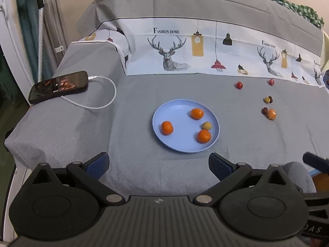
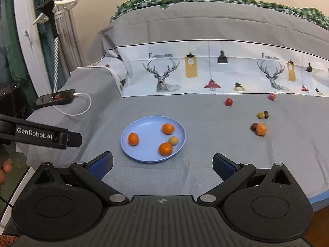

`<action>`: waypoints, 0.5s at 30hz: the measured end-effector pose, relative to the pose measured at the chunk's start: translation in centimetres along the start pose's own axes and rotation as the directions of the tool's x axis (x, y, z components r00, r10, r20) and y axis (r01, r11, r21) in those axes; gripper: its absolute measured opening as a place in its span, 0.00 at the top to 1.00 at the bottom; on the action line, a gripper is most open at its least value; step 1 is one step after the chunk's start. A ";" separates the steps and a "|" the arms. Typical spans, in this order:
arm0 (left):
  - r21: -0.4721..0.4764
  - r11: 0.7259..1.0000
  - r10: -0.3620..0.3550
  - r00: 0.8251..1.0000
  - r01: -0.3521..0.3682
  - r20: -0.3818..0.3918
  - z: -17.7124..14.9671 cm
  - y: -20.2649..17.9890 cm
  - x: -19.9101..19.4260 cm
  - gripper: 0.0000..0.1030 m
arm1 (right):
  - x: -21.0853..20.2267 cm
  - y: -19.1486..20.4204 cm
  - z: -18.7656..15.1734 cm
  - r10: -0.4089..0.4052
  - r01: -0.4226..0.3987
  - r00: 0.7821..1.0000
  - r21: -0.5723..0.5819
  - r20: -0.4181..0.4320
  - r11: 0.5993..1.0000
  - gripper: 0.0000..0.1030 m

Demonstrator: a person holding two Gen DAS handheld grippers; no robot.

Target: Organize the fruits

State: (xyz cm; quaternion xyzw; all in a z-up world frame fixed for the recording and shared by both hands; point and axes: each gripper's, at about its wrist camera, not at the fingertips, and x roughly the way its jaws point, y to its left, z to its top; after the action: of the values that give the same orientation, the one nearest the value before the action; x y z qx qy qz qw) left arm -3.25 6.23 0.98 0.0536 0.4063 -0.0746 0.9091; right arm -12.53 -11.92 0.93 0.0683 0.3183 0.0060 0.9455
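While your left hand-held gripper (image 1: 158, 165) and right hand-held gripper (image 2: 162, 166) hang wide open and empty, "GenRobot.AI" shows on the left one, "Fashion Home" on the printed cloth (image 1: 205, 47); three oranges (image 1: 197, 113) sit on the blue plate (image 1: 181, 144).

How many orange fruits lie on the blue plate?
3: one at the left of the blue plate, one at the back, one at the front. None seems hidden.

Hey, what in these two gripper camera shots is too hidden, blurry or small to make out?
- Black phone screen: too small in both views to read.
- Dark round fruit: partly hidden behind the loose orange fruit in the right wrist view; kind unclear.
- Green checked cloth: cut off by the left wrist view's edge.
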 end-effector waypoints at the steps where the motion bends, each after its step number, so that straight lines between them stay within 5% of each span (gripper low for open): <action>1: -0.003 1.000 -0.005 1.000 0.005 0.003 0.1 -0.1 0.0 0.00 | 0.0 -0.2 0.0 -0.005 0.005 1.000 0.008 -0.001 1.000 0.01; 15: -0.004 1.000 -0.001 0.999 0.000 -0.033 0.6 -0.2 1.3 0.00 | 0.6 -1.7 -0.3 -0.011 0.012 1.000 0.073 -0.015 0.997 0.01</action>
State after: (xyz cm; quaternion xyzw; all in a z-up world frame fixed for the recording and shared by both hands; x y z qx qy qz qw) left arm -2.04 5.79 0.42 0.0527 0.4213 -0.0731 0.9025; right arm -12.33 -13.57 0.11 0.1009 0.3255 -0.0106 0.9401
